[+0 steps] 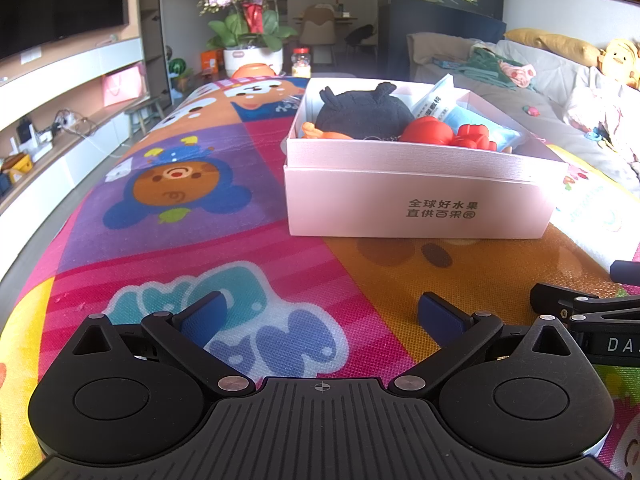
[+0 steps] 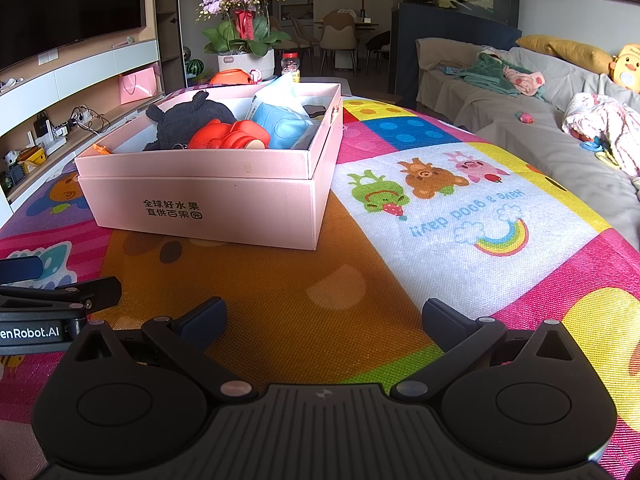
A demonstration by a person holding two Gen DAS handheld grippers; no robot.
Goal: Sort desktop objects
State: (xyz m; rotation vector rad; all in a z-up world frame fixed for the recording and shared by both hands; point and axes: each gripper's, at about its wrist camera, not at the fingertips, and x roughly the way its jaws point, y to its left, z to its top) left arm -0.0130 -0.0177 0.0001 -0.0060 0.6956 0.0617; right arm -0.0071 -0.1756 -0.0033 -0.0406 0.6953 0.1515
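Left gripper (image 1: 320,314) and right gripper (image 2: 324,318), side by side low over the cartoon-print mat (image 2: 280,300), each with fingers spread wide and holding nothing. Ahead on the mat, well apart from both, the pink box (image 1: 416,204) containing a dark plush toy (image 1: 362,114), red toys (image 1: 428,130) and a blue pouch (image 2: 282,124).

Bright daylight floods both fisheye views, casting a soft shadow before the pink box (image 1: 416,204) ahead of each claw, while edges bend strongly and the far room looks slightly hazy.
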